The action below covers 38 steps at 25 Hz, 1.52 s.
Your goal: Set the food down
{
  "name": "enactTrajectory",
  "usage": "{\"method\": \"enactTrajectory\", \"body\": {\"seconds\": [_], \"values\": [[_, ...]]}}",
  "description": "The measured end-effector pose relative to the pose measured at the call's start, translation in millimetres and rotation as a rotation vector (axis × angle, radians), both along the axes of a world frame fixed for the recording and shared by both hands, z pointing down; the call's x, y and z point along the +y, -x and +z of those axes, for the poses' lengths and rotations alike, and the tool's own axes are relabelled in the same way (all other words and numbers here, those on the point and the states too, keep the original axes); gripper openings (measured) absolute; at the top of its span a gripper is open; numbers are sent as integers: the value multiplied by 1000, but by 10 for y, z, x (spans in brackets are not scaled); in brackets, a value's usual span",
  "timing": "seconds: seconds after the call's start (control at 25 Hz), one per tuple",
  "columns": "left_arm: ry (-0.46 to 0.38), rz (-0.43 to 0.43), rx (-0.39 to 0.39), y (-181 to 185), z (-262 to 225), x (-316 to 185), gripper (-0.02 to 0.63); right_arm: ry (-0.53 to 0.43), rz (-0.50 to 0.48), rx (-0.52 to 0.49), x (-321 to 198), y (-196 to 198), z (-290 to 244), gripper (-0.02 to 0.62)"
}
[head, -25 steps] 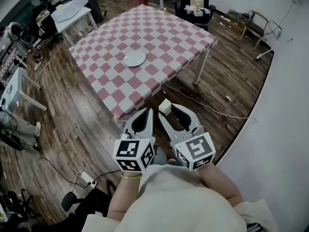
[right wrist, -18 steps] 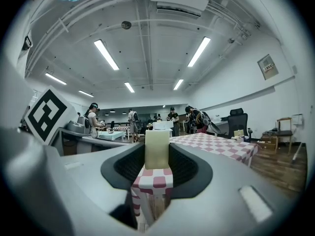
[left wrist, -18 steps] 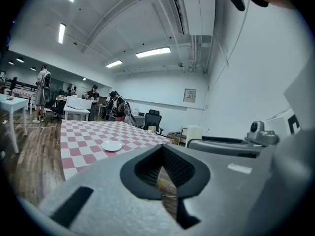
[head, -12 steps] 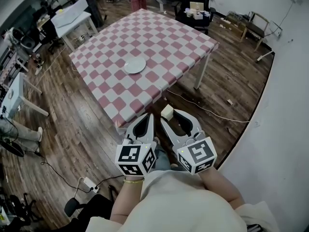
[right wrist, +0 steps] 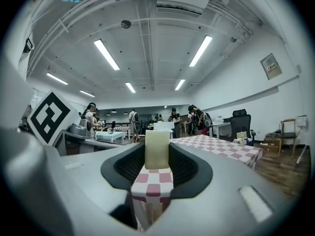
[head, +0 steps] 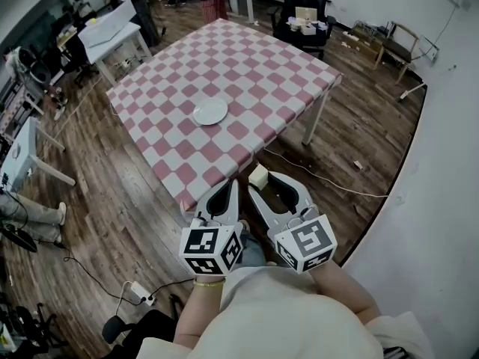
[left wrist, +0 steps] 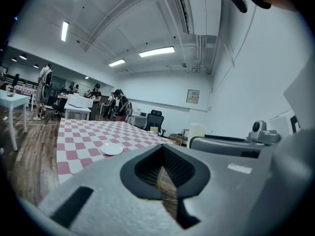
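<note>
A pale yellow block of food (head: 258, 176) (right wrist: 157, 149) is clamped at the tips of my right gripper (head: 260, 179) (right wrist: 157, 151), held just off the near corner of the table. My left gripper (head: 231, 187) (left wrist: 160, 178) hangs beside it with its jaws closed together and nothing between them. A small white plate (head: 210, 111) (left wrist: 112, 149) lies near the middle of the red-and-white checked tablecloth (head: 247, 58) (left wrist: 78, 136), well beyond both grippers.
The table stands on a wooden floor (head: 120, 200) with a white cable (head: 329, 182) running past its leg. A black office chair (head: 303, 2) stands at the far side. White desks (head: 112, 25) and several people are at the back left. A white wall (head: 441, 163) is on the right.
The view has crept toward the table: plate and tablecloth sit lower in the head view. Both grippers keep their pose, the right still holding the food.
</note>
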<state>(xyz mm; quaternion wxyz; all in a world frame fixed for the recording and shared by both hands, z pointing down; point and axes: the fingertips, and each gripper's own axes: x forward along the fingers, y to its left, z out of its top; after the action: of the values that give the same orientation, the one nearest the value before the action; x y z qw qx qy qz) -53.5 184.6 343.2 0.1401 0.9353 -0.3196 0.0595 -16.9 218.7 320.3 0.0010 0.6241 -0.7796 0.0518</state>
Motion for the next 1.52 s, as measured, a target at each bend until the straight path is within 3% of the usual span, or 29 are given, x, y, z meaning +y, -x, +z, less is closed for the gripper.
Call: {"method": "enactTrajectory", "body": {"seconds": [1.08, 1.52], "values": [[23, -17, -2, -148, 25, -1219, 5, 19, -12, -23, -1243, -207, -8, 156], [41, 15, -25, -151, 101, -1686, 5, 29, 25, -17, -1705, -245, -9, 156]]}}
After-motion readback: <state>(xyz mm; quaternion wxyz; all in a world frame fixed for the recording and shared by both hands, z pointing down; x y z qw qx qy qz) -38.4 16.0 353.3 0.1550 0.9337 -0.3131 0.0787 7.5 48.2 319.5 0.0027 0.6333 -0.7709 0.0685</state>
